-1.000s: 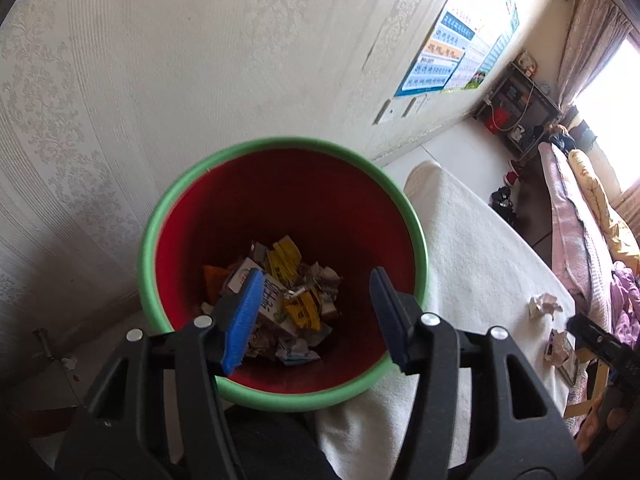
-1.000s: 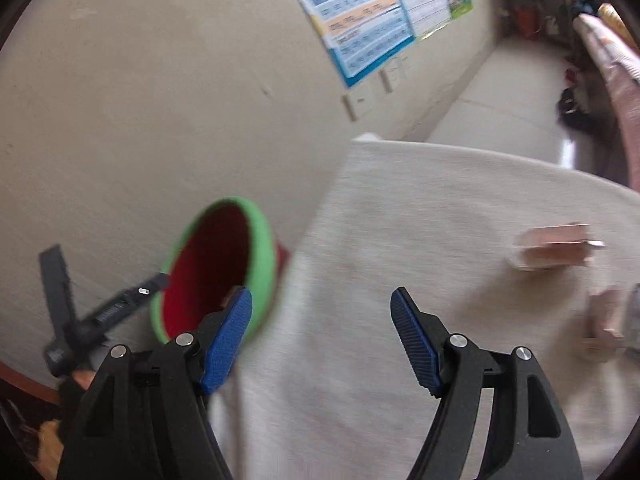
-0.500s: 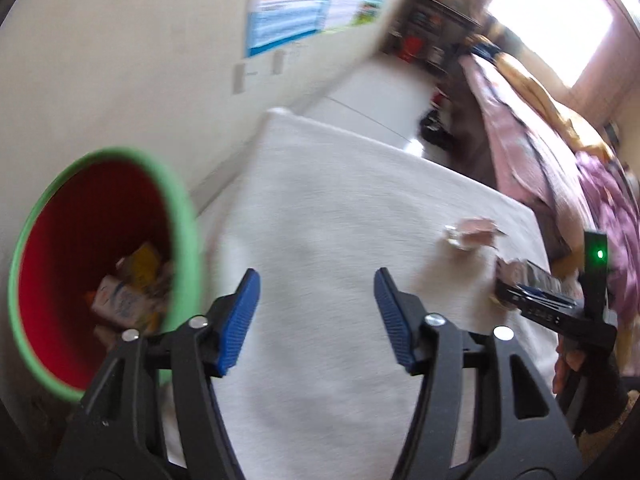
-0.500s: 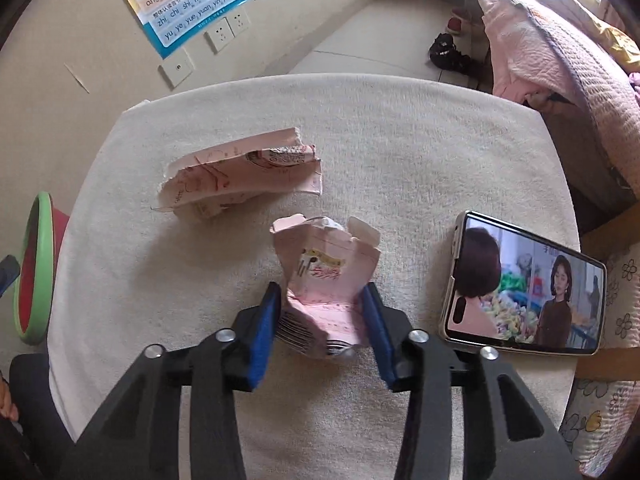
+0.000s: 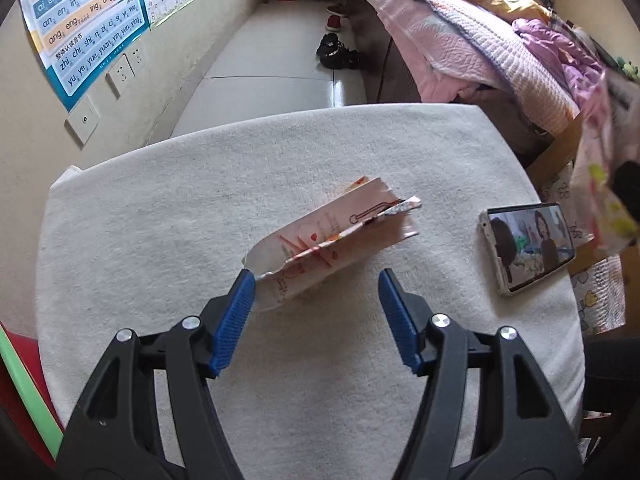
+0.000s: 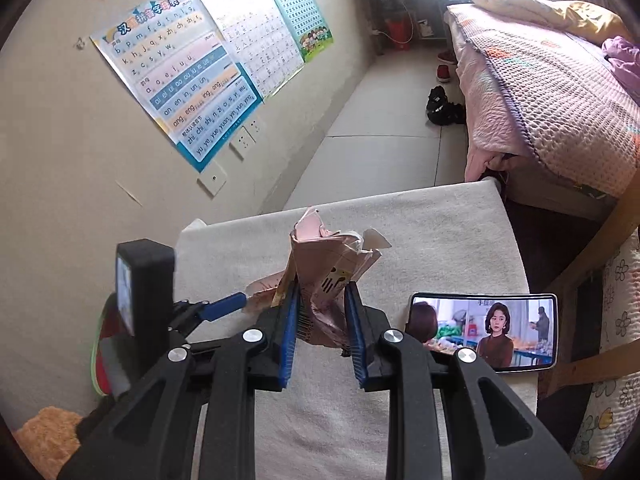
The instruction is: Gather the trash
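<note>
A flattened pink carton (image 5: pixel 332 236) lies on the white cloth-covered table (image 5: pixel 160 208). My left gripper (image 5: pixel 316 280) is open just in front of it, the left fingertip (image 5: pixel 244 284) touching its near end. My right gripper (image 6: pixel 320 292) is shut on a crumpled pink carton (image 6: pixel 328 276) and holds it above the table; that carton also shows at the right edge of the left wrist view (image 5: pixel 600 184). The red bin with a green rim (image 5: pixel 16 380) is at the table's left side.
A phone (image 5: pixel 528 248) playing video lies on the table's right side, also in the right wrist view (image 6: pixel 484 332). A bed (image 5: pixel 460 32) stands beyond on the right. A wall with posters (image 6: pixel 192 80) is on the left.
My left gripper swung from over the bin to the flat carton on the table. My right gripper closed on the crumpled carton and lifted it off the table.
</note>
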The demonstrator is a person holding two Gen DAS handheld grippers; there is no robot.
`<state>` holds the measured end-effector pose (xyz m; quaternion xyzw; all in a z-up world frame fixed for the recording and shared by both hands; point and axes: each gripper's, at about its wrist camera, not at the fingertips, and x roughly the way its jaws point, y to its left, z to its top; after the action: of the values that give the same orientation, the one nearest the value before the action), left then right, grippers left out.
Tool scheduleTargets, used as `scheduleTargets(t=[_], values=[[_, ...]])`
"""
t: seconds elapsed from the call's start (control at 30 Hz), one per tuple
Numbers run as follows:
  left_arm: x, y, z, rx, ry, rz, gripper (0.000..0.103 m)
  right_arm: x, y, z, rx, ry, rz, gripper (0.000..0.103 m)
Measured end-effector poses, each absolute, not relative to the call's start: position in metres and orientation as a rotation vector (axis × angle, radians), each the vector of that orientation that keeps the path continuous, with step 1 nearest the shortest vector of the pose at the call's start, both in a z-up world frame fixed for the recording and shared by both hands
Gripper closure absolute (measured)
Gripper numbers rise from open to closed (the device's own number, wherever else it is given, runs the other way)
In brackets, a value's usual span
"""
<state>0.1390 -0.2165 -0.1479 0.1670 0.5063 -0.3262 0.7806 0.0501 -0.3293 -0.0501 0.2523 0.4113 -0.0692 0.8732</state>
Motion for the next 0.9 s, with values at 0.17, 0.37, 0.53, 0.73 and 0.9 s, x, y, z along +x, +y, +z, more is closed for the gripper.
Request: scheduleTargets(t=[0.17,0.37,0.53,0.73,0.9], values=[[0.148,-0.224,-0.157,0.442,1.114,-0.657,0.049,0.051,-0.323,-0.044,0.521,0.848,-0.119,0.08],[0.158,-0.222,-0.16,0.441,1.13,-0.618,0.073,0.054,-0.324,-0.047,0.523,0.853,-0.119,0.08],[0.156,-0.207,-0.151,0.378,1.133,-0.62,0.102,0.057,-0.32,-0.05,0.512,0.87,-0.115,0.08],[0.141,-0.186,-0.135,0.358,1.073,-0.64,0.081,0.059,-0.32,-0.051,0.531,0.872,-0.098,0.08],[0.139,-0.206,-0.113,0.412,0.942,-0.745,0.049,0.057,-0.321,-0.048,0.543,0.859,-0.097,0.08]])
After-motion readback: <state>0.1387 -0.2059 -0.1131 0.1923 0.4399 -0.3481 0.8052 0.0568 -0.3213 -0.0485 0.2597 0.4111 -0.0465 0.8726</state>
